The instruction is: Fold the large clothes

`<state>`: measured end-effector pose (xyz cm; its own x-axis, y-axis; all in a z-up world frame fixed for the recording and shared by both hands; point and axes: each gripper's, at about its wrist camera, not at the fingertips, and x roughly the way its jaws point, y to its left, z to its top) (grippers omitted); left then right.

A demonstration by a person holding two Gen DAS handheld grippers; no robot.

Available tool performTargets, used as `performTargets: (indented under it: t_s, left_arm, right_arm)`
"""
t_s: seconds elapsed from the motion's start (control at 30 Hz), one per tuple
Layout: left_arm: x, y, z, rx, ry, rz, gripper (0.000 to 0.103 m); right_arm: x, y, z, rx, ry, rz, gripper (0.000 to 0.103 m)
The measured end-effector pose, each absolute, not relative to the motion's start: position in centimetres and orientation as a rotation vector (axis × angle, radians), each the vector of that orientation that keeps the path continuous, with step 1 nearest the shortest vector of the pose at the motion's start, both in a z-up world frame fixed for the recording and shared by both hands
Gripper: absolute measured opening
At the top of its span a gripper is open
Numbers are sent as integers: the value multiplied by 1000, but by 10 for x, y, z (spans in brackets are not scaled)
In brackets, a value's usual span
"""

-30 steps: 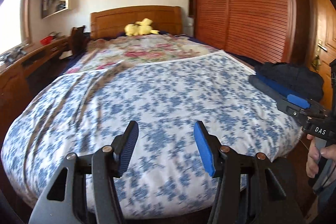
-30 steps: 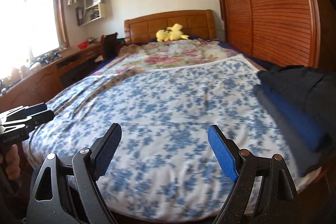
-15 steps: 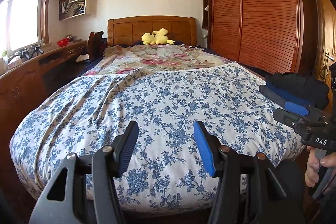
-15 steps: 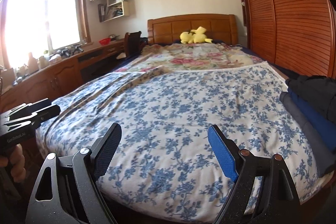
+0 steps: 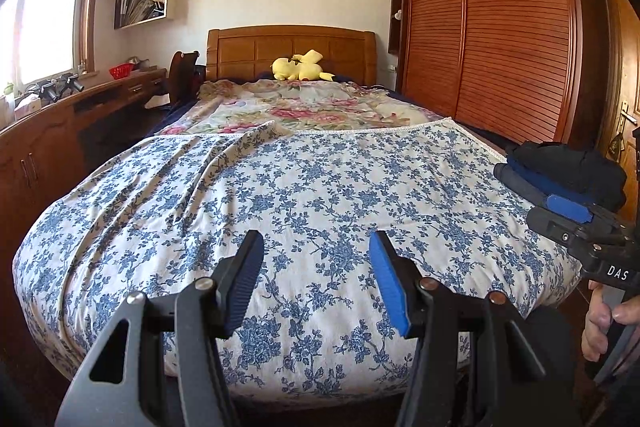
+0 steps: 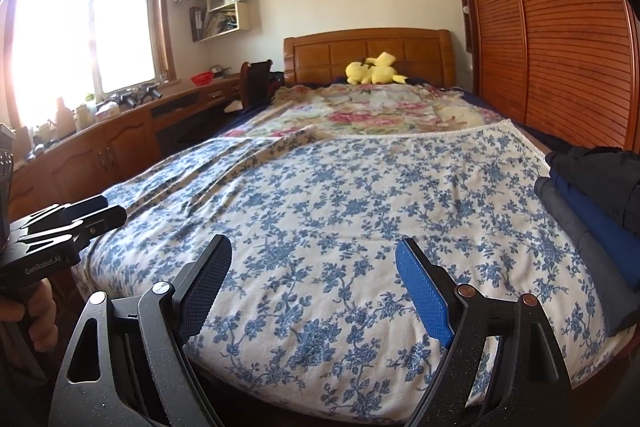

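Note:
A stack of folded dark clothes (image 5: 560, 175), black on top with blue and grey layers, sits at the bed's right edge; it also shows in the right wrist view (image 6: 592, 211). My left gripper (image 5: 316, 279) is open and empty, held above the foot of the bed. My right gripper (image 6: 312, 287) is open and empty, also above the foot of the bed. Each gripper shows in the other's view: the right one (image 5: 576, 223) by the stack, the left one (image 6: 72, 223) at the left.
The bed is covered by a blue-flowered white sheet (image 5: 300, 195) with folds at its left, over a pink floral quilt (image 5: 304, 107). A yellow plush toy (image 5: 300, 67) lies by the headboard. A wooden desk (image 6: 120, 131) runs along the left, a slatted wardrobe (image 5: 500, 27) along the right.
Both views have tilted upward and settled, showing more of the room. Both grippers stay open and empty above the foot of the bed.

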<state>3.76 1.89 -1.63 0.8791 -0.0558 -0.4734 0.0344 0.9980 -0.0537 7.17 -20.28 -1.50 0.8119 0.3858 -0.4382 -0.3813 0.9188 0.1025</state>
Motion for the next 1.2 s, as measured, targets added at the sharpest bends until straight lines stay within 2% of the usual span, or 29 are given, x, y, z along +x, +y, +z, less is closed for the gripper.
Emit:
performTargets:
  t_s: [1.2]
  left_arm:
    - [35, 18, -14, -41, 489, -50, 54]
  right_arm:
    - [72, -206, -15, 14, 472, 407, 86]
